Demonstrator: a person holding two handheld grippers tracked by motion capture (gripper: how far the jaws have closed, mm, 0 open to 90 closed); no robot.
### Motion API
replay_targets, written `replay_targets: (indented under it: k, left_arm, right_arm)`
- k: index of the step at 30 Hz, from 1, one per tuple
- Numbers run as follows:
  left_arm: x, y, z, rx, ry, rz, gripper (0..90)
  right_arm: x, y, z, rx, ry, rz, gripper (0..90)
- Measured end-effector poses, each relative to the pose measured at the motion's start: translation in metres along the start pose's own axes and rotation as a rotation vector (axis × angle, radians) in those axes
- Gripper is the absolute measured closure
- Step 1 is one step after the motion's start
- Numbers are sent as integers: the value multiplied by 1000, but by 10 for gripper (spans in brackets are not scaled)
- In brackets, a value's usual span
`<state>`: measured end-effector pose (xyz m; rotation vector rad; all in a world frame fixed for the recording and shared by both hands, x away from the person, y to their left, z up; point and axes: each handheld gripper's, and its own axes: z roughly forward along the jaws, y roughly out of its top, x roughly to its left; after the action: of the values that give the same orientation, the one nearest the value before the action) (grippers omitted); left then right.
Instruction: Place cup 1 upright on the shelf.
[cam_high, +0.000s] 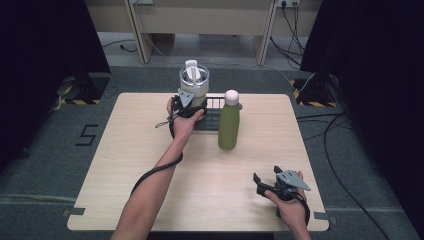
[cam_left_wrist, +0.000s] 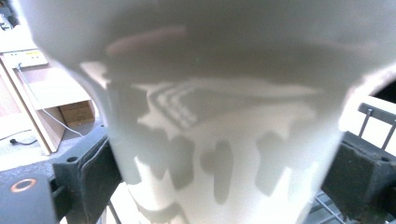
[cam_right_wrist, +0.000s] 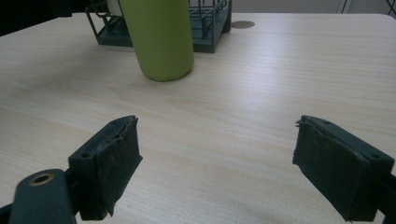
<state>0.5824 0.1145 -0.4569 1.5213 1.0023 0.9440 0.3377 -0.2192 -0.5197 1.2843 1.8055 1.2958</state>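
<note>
The left gripper (cam_high: 187, 101) clamps its jaws on the white plastic cup (cam_left_wrist: 219, 140) over the dark wire rack (cam_high: 214, 116), while the right gripper (cam_high: 267, 181) rests wide open and empty on the pale wooden desk (cam_high: 150, 170).

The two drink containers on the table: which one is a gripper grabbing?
The white cup with a clear top, by the black wire rack. The left gripper clamps its sides. The green bottle stands free; the right gripper is open, apart.
</note>
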Motion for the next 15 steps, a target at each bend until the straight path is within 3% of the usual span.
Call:
replay_targets:
  k: [11,15]
  left_arm:
    - [1,5,-9,-25,-2,22,75]
    - [1,5,-14,-25,0,50,68]
  right_arm:
    - [1,0,1,0,2,-11,143]
    - [1,0,1,0,1,-11,142]
